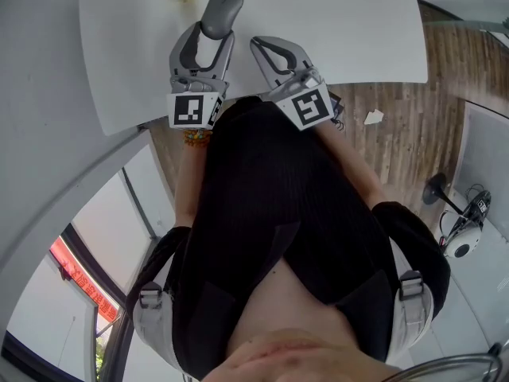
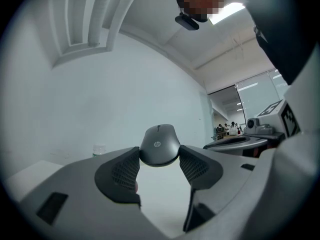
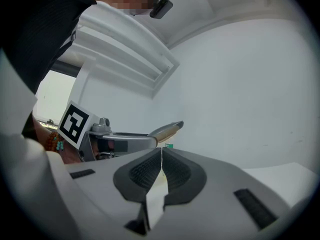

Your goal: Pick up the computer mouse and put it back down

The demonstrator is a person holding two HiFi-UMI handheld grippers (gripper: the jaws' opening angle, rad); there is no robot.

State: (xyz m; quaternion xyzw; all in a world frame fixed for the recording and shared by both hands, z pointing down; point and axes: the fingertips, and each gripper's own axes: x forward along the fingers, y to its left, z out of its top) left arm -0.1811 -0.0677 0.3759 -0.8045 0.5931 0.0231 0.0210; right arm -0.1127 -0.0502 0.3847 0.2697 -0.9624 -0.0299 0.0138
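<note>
The mouse point(image 2: 159, 145) is pinched by its sides between the tips of the left hand-held gripper point(image 2: 159, 165) and seems lifted just clear of the table point(image 1: 358, 30). To its right, the right hand-held gripper point(image 3: 161, 156) is pressed together, empty. The pick-up appears done; next, the mouse is to be lowered flat and released.

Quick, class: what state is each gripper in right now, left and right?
Left gripper: closed on the computer mouse, pads on its two sides.
Right gripper: closed, jaws together, holding nothing.
</note>
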